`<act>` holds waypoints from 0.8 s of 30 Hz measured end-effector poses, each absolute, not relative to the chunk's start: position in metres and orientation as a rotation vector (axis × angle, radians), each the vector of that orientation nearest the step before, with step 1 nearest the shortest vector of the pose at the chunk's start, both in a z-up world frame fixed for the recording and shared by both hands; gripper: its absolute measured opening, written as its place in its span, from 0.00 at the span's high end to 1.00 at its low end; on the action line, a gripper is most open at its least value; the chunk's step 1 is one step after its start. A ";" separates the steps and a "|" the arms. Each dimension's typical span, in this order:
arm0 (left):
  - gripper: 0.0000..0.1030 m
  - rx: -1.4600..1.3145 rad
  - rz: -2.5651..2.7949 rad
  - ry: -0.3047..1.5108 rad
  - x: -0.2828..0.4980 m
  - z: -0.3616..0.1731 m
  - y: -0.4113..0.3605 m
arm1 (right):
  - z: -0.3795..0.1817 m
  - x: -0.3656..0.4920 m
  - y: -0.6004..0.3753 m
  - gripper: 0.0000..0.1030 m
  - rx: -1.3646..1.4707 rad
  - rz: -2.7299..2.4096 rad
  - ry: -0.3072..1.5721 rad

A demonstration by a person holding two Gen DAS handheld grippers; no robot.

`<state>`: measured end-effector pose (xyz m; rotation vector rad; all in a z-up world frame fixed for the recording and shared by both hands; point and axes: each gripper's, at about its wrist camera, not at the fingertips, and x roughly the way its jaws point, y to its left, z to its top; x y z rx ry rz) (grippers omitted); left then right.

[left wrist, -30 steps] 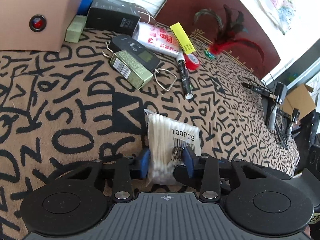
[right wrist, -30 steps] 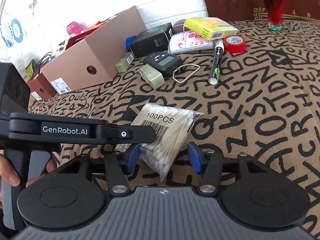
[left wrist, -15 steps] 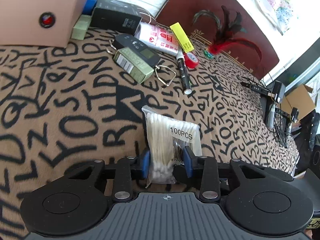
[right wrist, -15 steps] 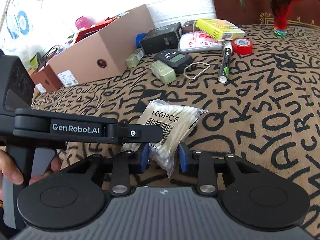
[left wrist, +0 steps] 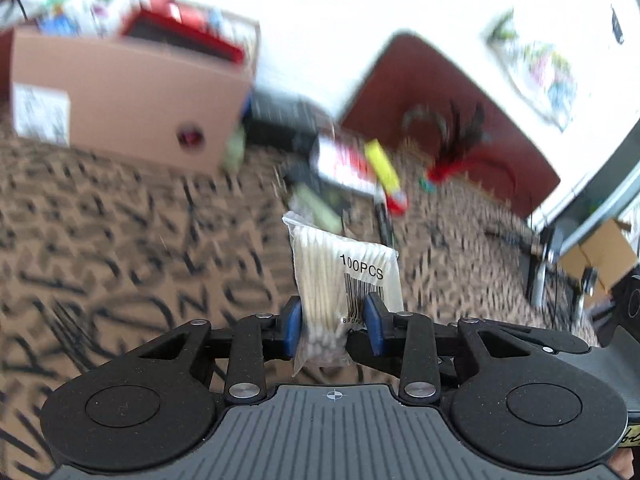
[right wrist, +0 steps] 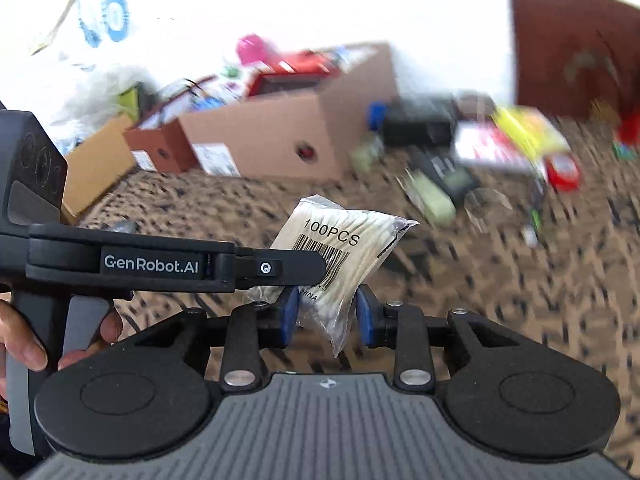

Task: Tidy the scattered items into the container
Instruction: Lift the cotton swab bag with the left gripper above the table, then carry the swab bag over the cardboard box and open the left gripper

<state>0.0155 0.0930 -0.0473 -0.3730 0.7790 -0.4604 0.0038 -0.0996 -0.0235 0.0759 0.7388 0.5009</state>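
Cardboard box [left wrist: 120,108]: far left, open-topped, already holding a red carton and other goods; the likely container. Patterned cloth [left wrist: 120,260]: tan with black lettering, covering the surface below. Left gripper [left wrist: 334,320]: jaws closed on the lower end of the bag, blue pads pressing either side. Bag of cotton swabs [left wrist: 340,264]: clear plastic, marked 100PCS, held clear of the cloth, centre of both views, short of the box. Right gripper [right wrist: 326,318]: jaws have just been closing, now pinching a lower corner of the same bag [right wrist: 344,248]. Handling, by judgement: very light, soft, crinkly film, likely slippery; swabs shift inside, so grip across the packed bundle, not the loose edge. Remaining clutter [left wrist: 352,168]: right of the box, blurred; boxes, a yellow packet, red tape, a feathered toy.
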 end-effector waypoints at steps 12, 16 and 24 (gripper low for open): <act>0.69 -0.346 -0.380 0.484 0.100 0.061 0.151 | 0.081 0.100 -0.039 0.66 -0.037 0.604 0.499; 0.69 -0.369 -0.370 0.440 0.149 0.086 0.170 | 0.107 0.150 -0.023 0.66 -0.035 0.619 0.454; 0.69 -0.402 -0.361 0.455 0.237 0.078 0.197 | 0.103 0.238 0.008 0.66 -0.043 0.616 0.441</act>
